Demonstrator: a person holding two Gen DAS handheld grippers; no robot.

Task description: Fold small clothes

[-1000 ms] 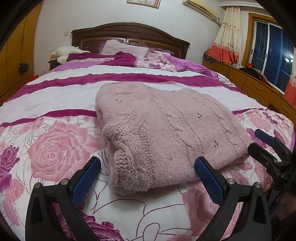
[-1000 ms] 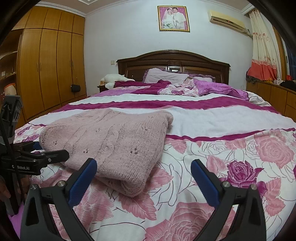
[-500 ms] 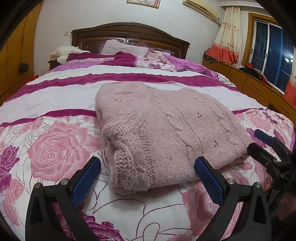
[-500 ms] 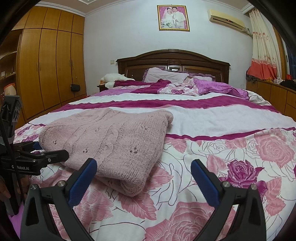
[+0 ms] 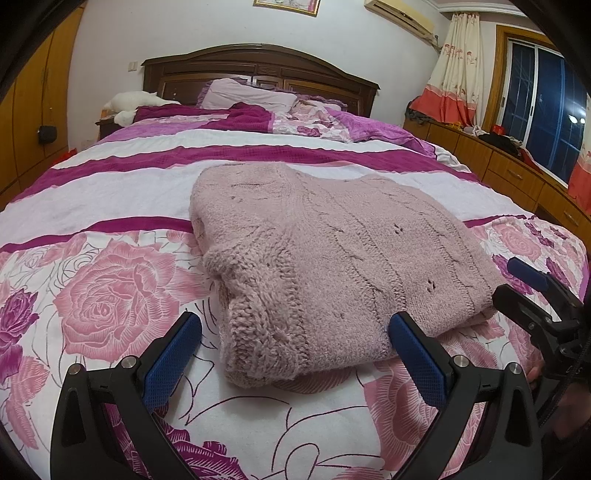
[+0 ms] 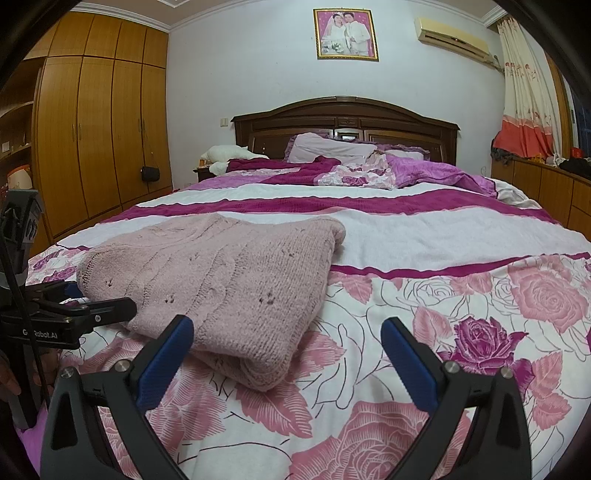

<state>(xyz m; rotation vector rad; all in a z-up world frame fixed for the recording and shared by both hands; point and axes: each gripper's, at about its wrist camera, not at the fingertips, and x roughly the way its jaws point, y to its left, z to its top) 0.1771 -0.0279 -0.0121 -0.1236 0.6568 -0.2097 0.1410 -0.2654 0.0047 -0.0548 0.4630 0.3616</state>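
A pink knitted sweater (image 5: 332, 258) is found folded into a compact rectangle on the bed (image 5: 110, 192). It lies across the boundary between the white-and-magenta striped band of the cover and the rose-printed part nearer the cameras. In the left wrist view a thick ribbed fold edge faces the camera; the upper layer is seen lying flat, with cable ribs and small eyelet holes.

The left gripper (image 5: 295, 354) is held low over the cover with its jaws spread wide. Nothing is held between them. The near edge of the sweater is seen in the gap between the blue pads (image 5: 171, 363), but contact cannot be confirmed.

The right gripper (image 6: 286, 360) is likewise spread wide and empty. The sweater's near corner is seen by its left pad; the remainder of the gap shows only rose-printed cover.

Each tool is recorded at the edge of the other's view, just beside the sweater.

A dark wooden headboard (image 6: 343, 114), pillows (image 6: 332, 147) and a crumpled purple blanket (image 6: 436, 173) are noted at the far end. A wardrobe (image 6: 96, 136) stands on the left wall; a framed photograph (image 6: 346, 34) is hung above the headboard.
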